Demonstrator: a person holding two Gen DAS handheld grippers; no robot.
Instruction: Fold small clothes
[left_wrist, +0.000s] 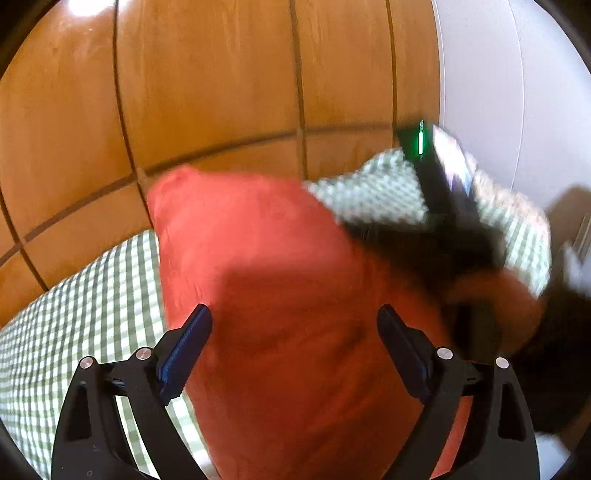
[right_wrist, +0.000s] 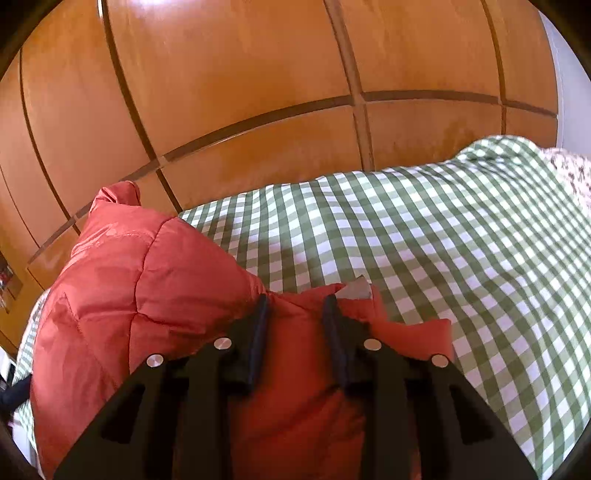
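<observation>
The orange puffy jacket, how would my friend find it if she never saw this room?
Look for the bed with the green-and-white checked cover, in front of the wooden wardrobe doors. On its left side lies the orange jacket, and the right gripper pinches its edge. It is the only plain, puffy, quilted thing there.

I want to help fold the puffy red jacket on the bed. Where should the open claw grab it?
Probably the free left edge of the red jacket, coming in from the checked bedcover side. That edge is in the open there, so a flat fold can slide between the fingers. The left claw stands wide open above the jacket's bulky middle, which is too puffy to pinch. The right claw already grips the other end.
</observation>
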